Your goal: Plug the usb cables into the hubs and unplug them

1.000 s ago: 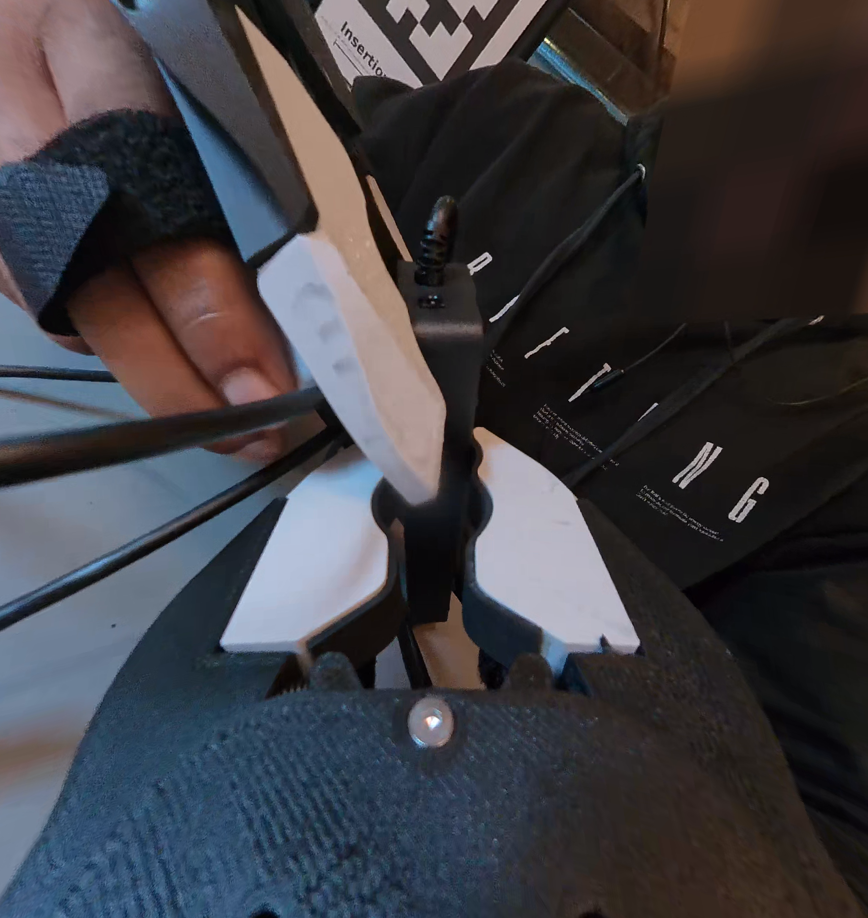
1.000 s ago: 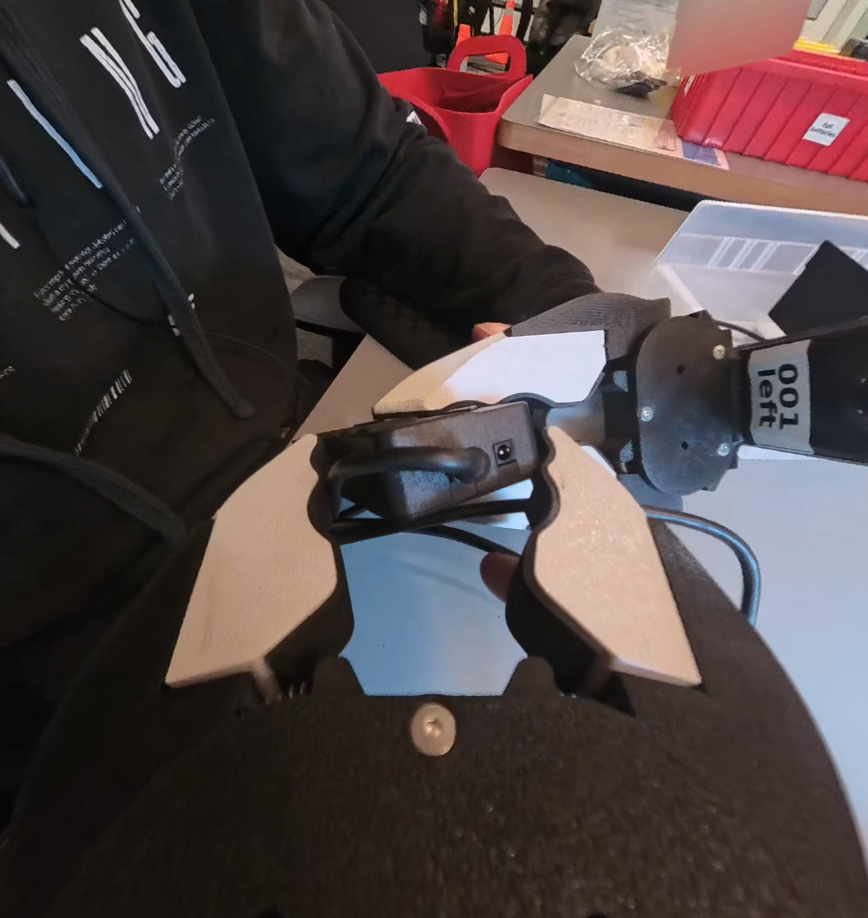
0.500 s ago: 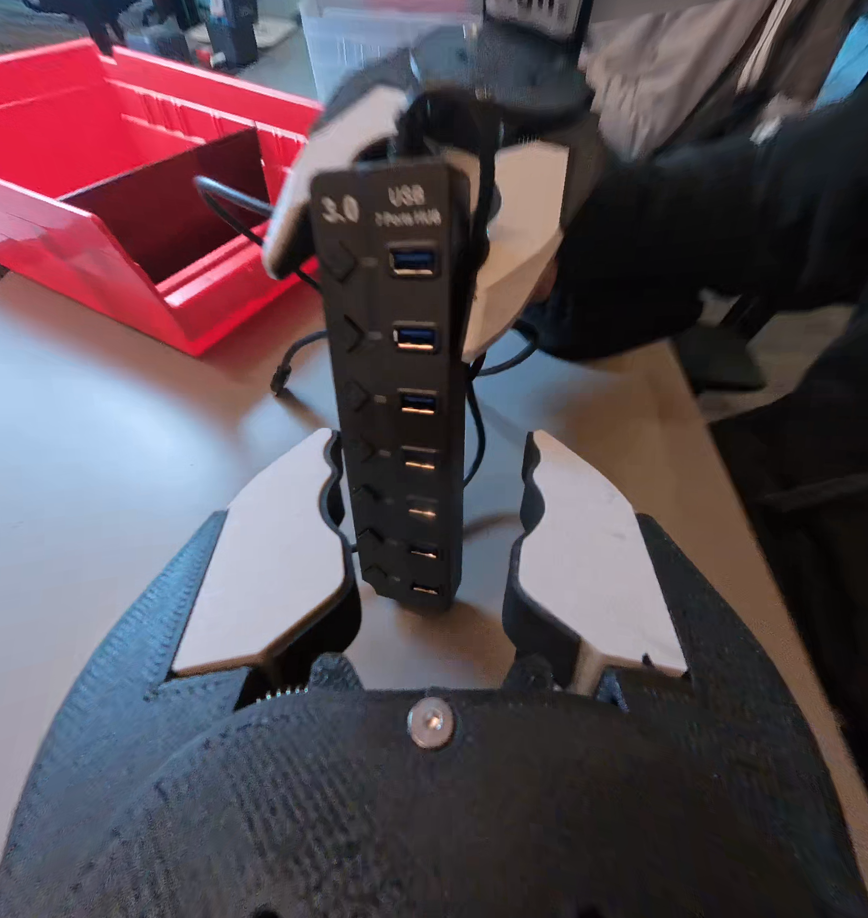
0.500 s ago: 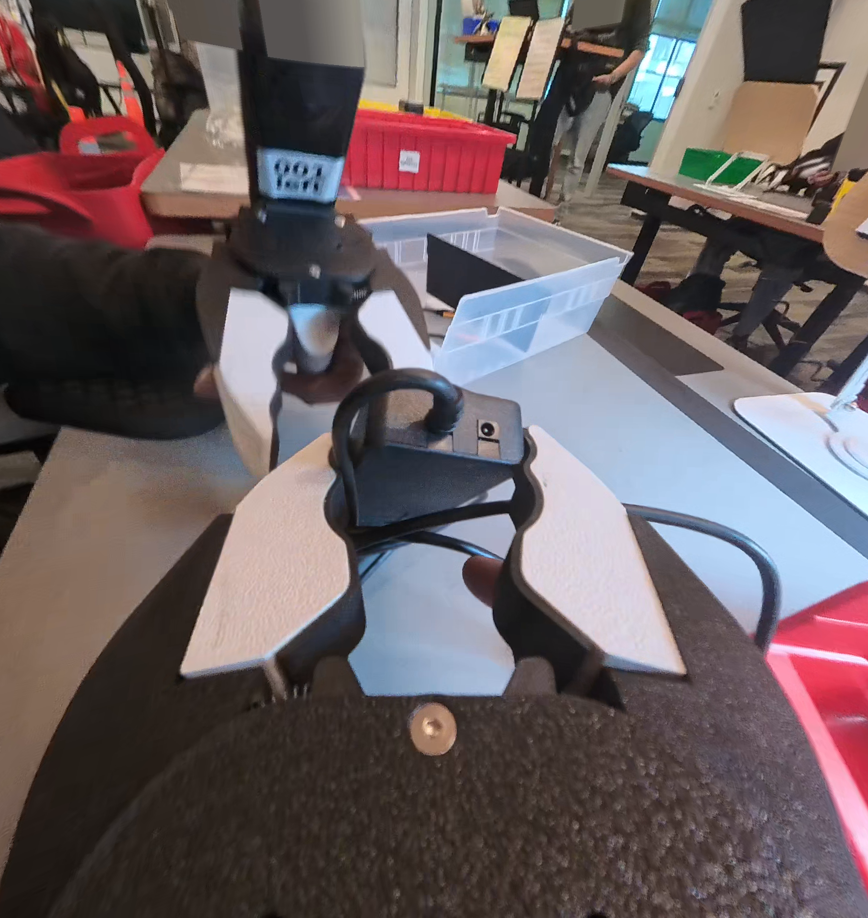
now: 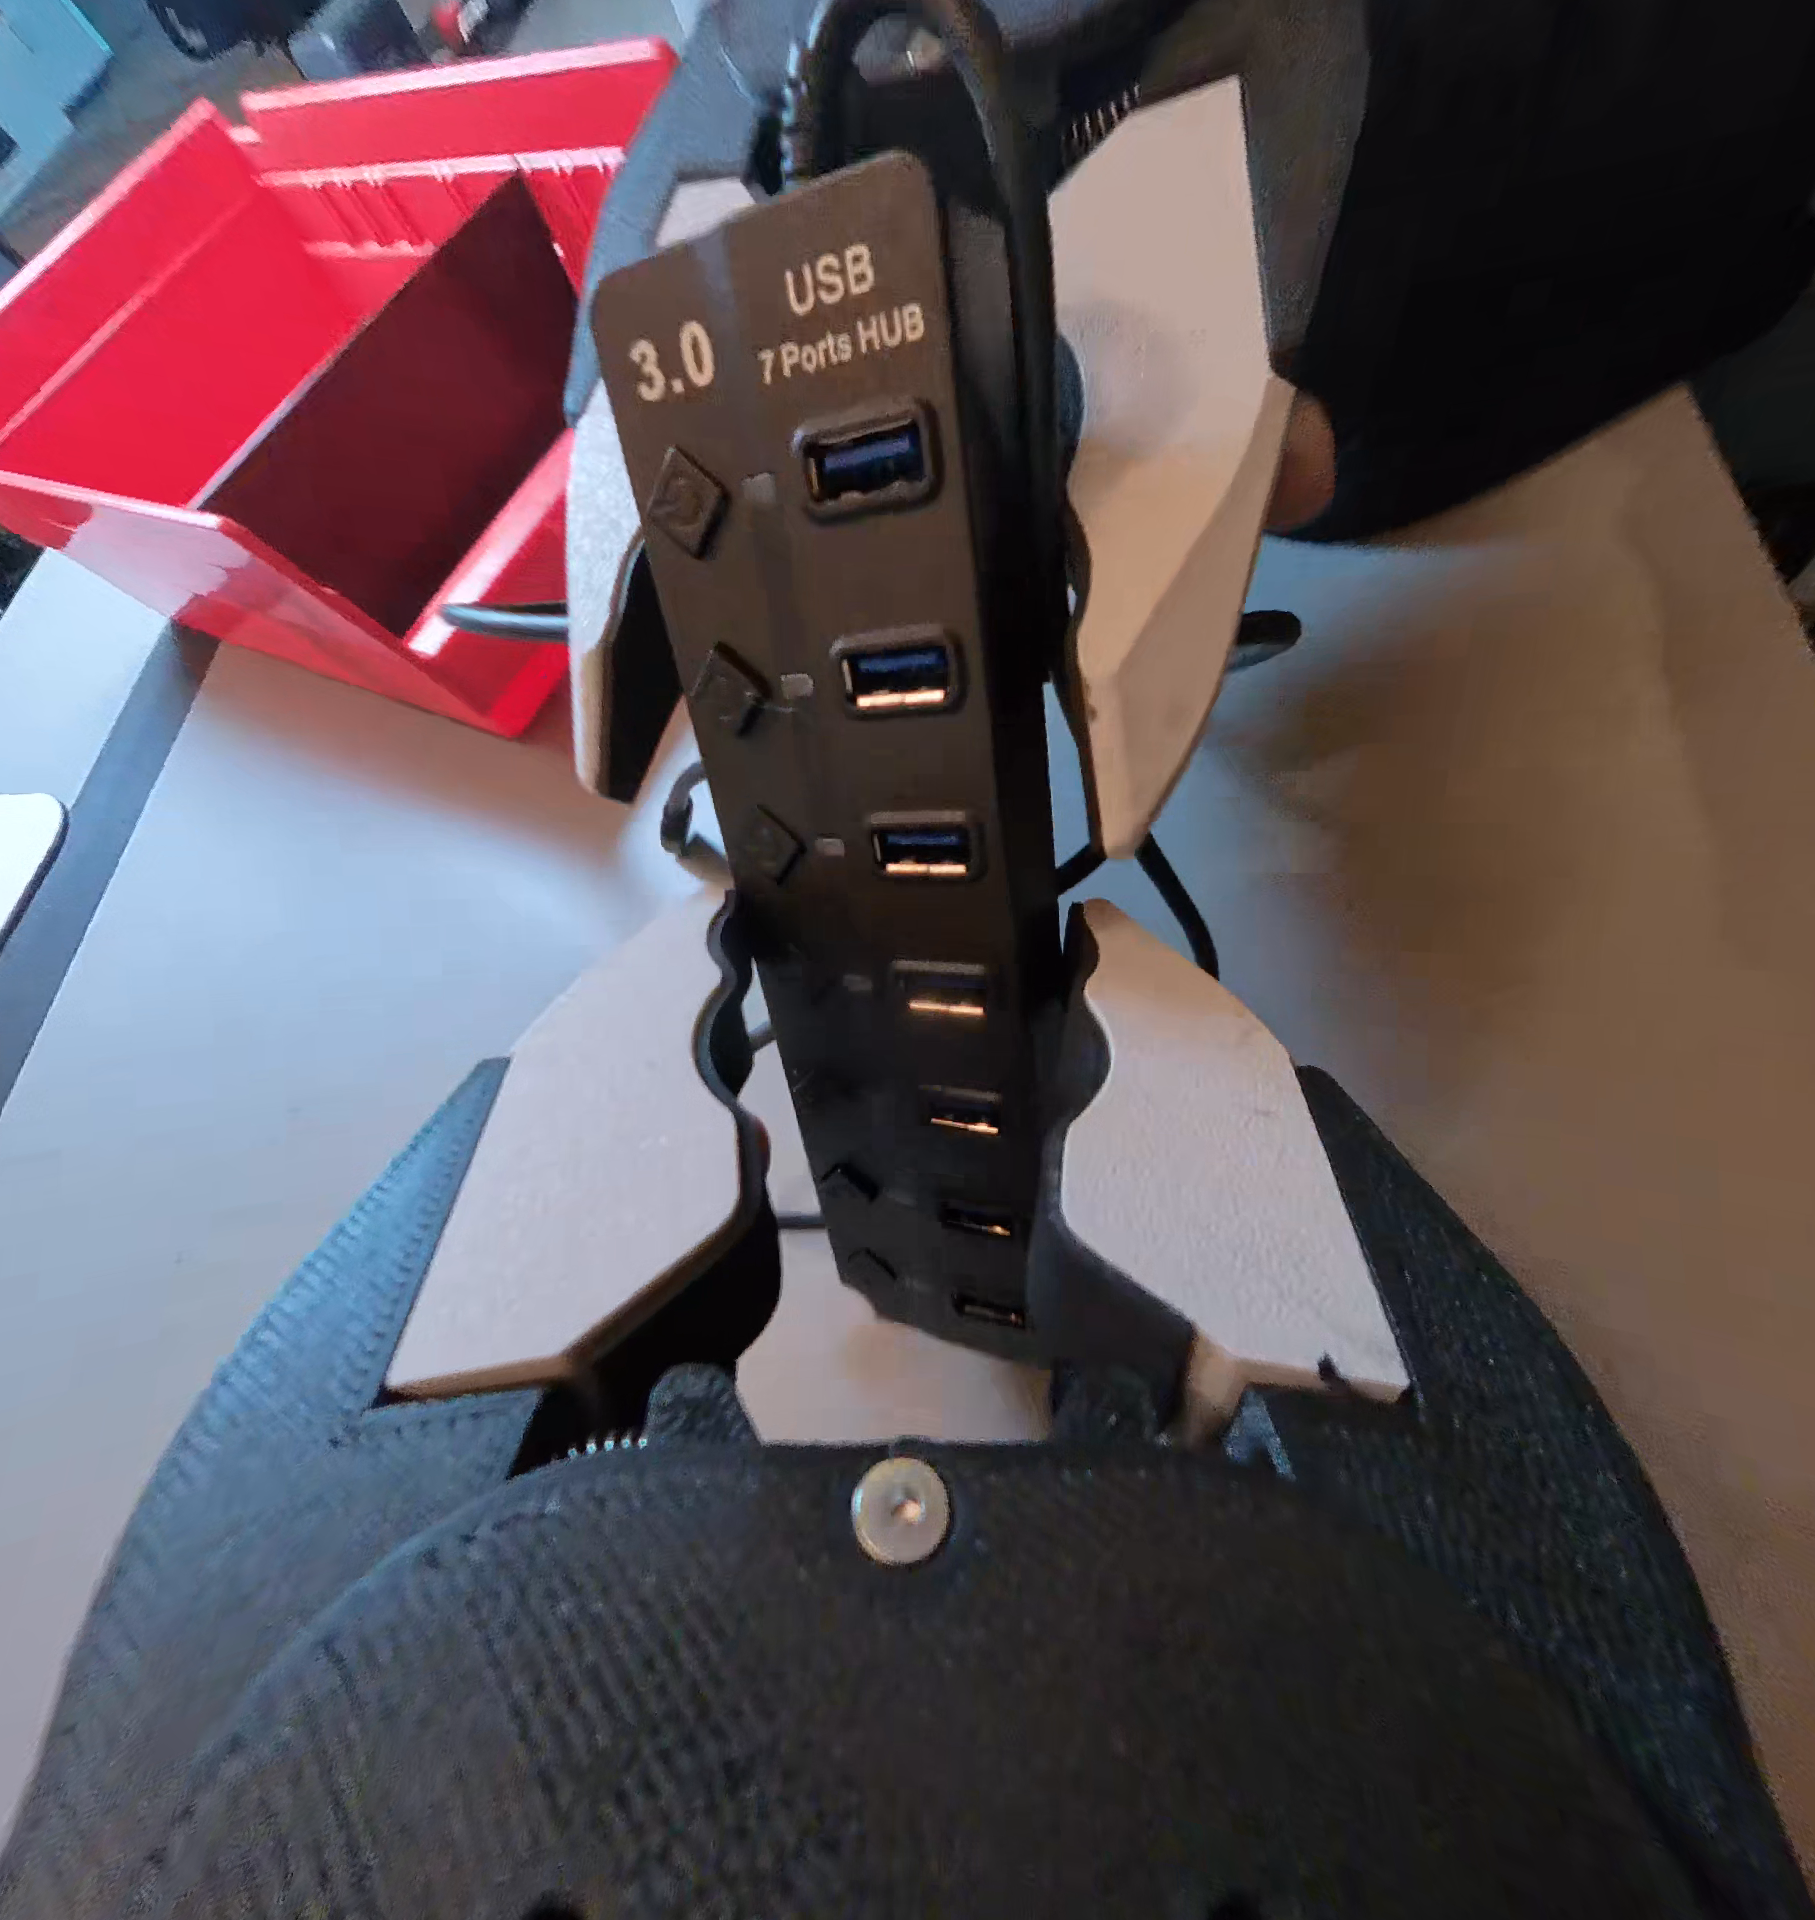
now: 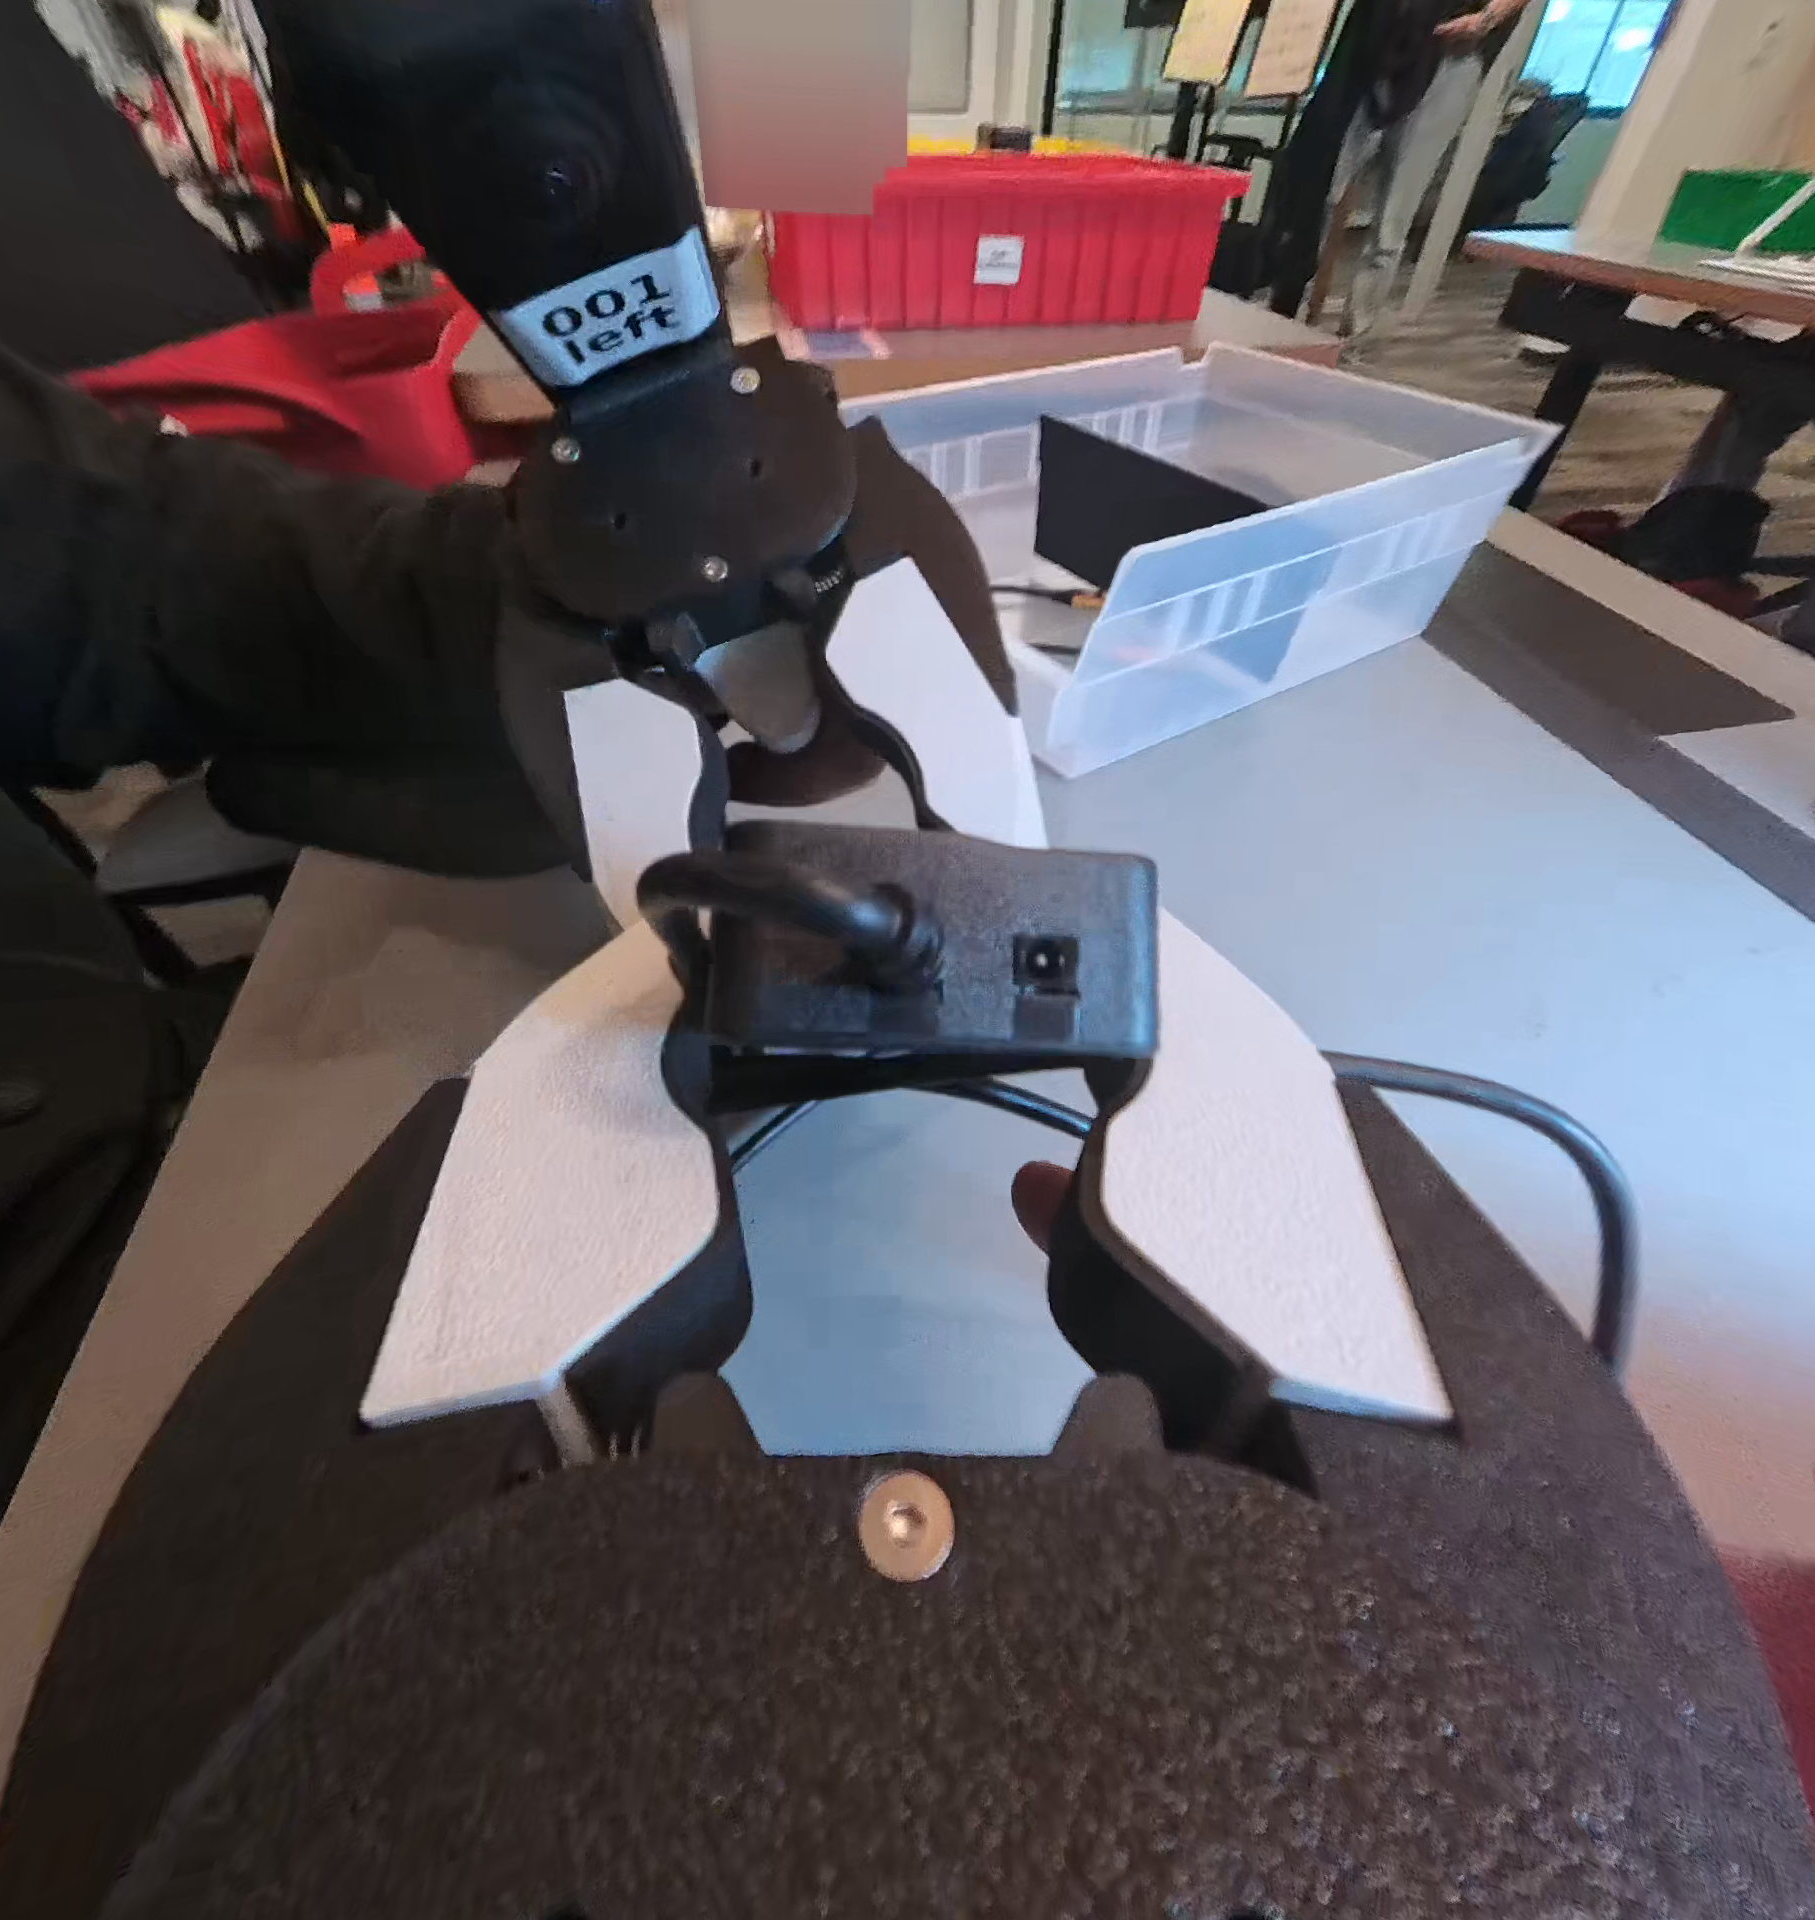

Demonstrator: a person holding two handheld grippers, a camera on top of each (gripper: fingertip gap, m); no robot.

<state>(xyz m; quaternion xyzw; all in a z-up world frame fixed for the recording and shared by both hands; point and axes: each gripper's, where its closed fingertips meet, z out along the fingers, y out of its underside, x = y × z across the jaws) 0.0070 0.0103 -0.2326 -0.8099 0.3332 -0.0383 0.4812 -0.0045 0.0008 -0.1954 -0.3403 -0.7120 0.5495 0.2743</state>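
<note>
A long black USB hub (image 5: pixel 882 727) with several empty ports is held above the table between both grippers. My left gripper (image 5: pixel 903 966) is shut across the width of its lower end, with both fingers touching its sides. My right gripper (image 6: pixel 908 1049) is shut on the cable end of the hub (image 6: pixel 934 956). It also shows in the left wrist view (image 5: pixel 867 795), behind the hub. The left gripper (image 6: pixel 820 810) comes down from above in the right wrist view. The hub's own black cable (image 6: pixel 778 914) loops out of the end and trails right. No plug sits in any port.
A red bin (image 5: pixel 259 416) stands on the table at the left. A clear plastic bin (image 6: pixel 1298 582) with a black divider stands behind the grippers, and a red crate (image 6: pixel 986 249) sits farther back. The grey table (image 6: pixel 1402 935) runs to the right. A person's black sleeve (image 6: pixel 259 623) is at the left. Both grippers' tips are close together, under 4 cm apart.
Both grippers swung from the person's body toward the table. The left gripper let go of the hub's edge, opened, and now grips across its width. The right gripper kept its hold.
</note>
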